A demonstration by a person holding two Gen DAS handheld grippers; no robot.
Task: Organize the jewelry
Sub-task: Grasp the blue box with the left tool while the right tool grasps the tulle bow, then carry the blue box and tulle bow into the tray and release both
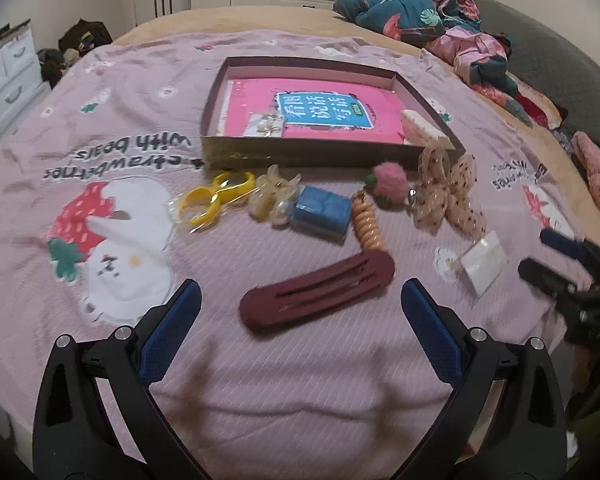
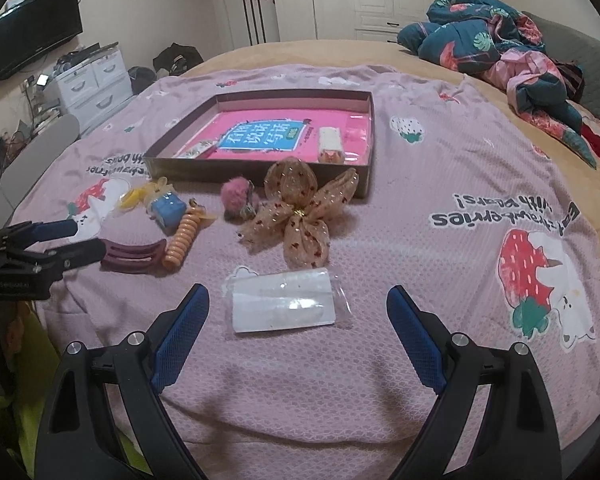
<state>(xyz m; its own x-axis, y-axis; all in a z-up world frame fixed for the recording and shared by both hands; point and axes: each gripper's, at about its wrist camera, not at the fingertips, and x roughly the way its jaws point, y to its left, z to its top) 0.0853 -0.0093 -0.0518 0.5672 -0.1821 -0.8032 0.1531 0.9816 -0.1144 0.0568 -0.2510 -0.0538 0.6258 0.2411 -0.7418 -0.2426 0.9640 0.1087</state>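
Jewelry scattered on our bed, maroon hair clip [image 1: 317, 293] between our left gripper's [image 1: 301, 312] spread jaws, clear packet [image 2: 284, 306] between our right gripper's [image 2: 298, 316] spread jaws

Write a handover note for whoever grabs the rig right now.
Left gripper: jaws open, empty, aimed at the maroon hair clip.
Right gripper: jaws open, empty, aimed at the clear packet.
Done: white clip and pearl piece lie in the box.
Left, on the blanket in front of the box: yellow piece, blue block, orange spiral tie, pink pompom, gold bow, plus clip and packet.
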